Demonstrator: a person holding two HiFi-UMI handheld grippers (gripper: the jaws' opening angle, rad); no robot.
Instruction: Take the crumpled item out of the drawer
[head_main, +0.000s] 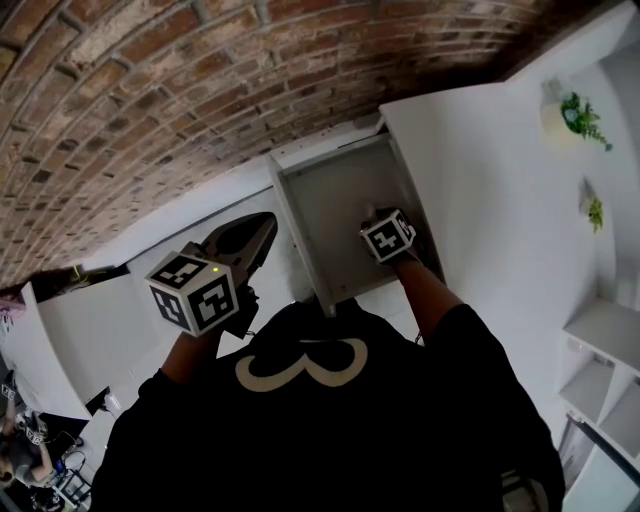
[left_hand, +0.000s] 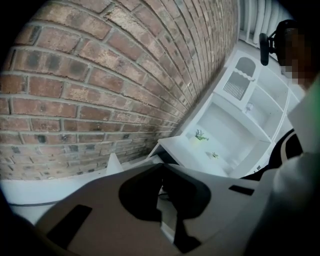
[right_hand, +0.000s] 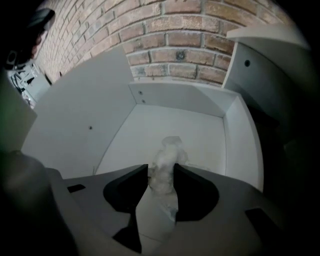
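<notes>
A white crumpled item (right_hand: 168, 151) lies on the floor of the open white drawer (right_hand: 200, 135), near its front. My right gripper (right_hand: 161, 171) reaches down into the drawer, and its two dark jaws are shut on the near end of the crumpled item. In the head view only that gripper's marker cube (head_main: 388, 236) shows above the drawer (head_main: 325, 195), covering the item. My left gripper (head_main: 258, 232) hangs outside the drawer to its left, above the white cabinet top; its jaws (left_hand: 161, 169) meet at the tips with nothing between them.
A brick wall (head_main: 180, 90) runs behind the white cabinet (head_main: 470, 170). White shelves (head_main: 600, 340) and two small potted plants (head_main: 578, 115) stand at the right. The drawer's side walls (right_hand: 242, 145) close in round the right gripper. The person's dark-shirted torso (head_main: 320, 420) fills the lower head view.
</notes>
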